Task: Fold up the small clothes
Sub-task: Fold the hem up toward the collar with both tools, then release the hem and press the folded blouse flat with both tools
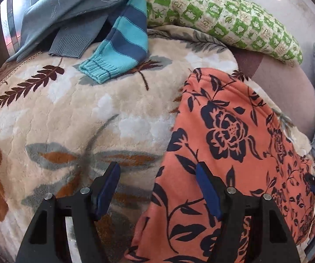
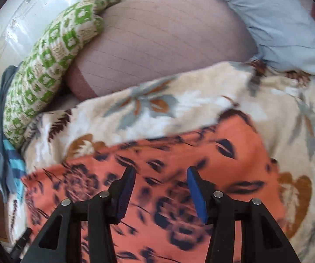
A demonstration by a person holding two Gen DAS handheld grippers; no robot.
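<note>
Both my grippers gape over one orange floral garment.

My left gripper [image 1: 158, 188] and right gripper [image 2: 160, 191] hold nothing; the orange floral garment [image 1: 234, 153] lies on one plush blanket [image 1: 80, 114], two knit tops [image 1: 118, 41] far left.

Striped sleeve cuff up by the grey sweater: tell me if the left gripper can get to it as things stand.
Probably yes. The left gripper is open, and only bare floral blanket lies between it and the striped sleeve cuff, which rests flat on top, uncovered.
</note>
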